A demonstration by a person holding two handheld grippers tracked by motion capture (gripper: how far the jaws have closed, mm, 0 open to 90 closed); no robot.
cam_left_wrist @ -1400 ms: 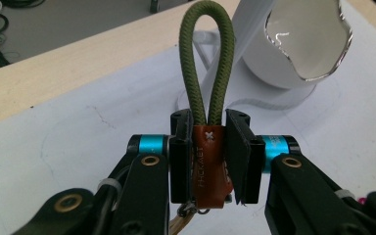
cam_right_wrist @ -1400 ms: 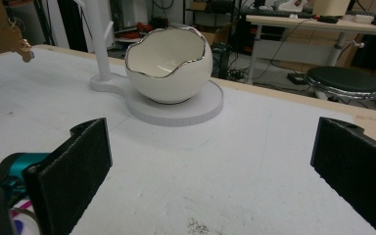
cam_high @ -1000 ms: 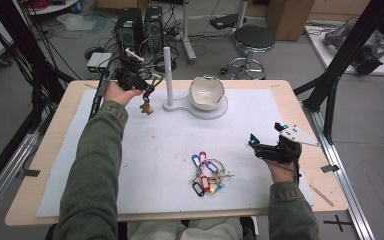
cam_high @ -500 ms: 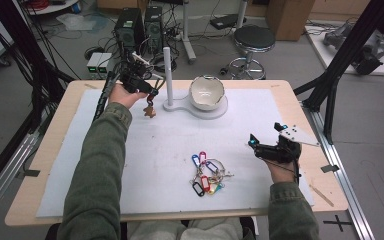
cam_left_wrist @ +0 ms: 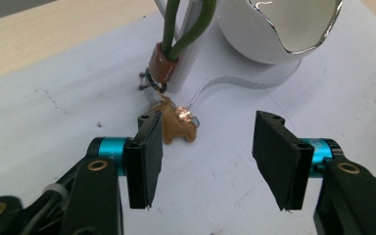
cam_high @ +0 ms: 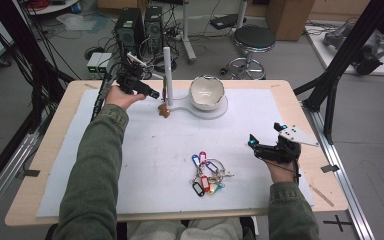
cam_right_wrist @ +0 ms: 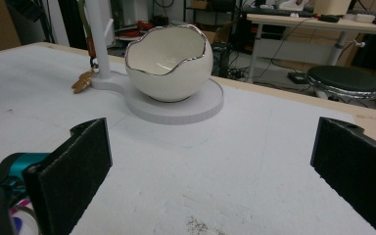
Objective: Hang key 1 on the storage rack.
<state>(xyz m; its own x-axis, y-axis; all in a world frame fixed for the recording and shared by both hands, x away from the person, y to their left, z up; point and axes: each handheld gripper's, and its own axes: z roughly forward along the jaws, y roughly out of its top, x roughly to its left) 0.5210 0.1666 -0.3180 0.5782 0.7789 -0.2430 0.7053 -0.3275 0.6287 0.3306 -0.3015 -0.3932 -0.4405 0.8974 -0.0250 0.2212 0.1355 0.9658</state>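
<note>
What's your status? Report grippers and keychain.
Left gripper fingers just opened, nothing between them. Keychain hangs on the post, charm on the mat. Right gripper open, idle. Nothing in the way.

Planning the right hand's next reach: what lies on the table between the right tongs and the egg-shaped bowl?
Nothing: the right gripper view shows bare white mat from the right tongs to the egg-shaped bowl.

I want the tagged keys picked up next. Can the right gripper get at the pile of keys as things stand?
Probably yes. The right gripper rests on the mat with its jaws wide apart and nothing between them, and the pile of keys lies close beside it on bare mat, with nothing between. It points towards the bowl, so it would need turning.
</note>
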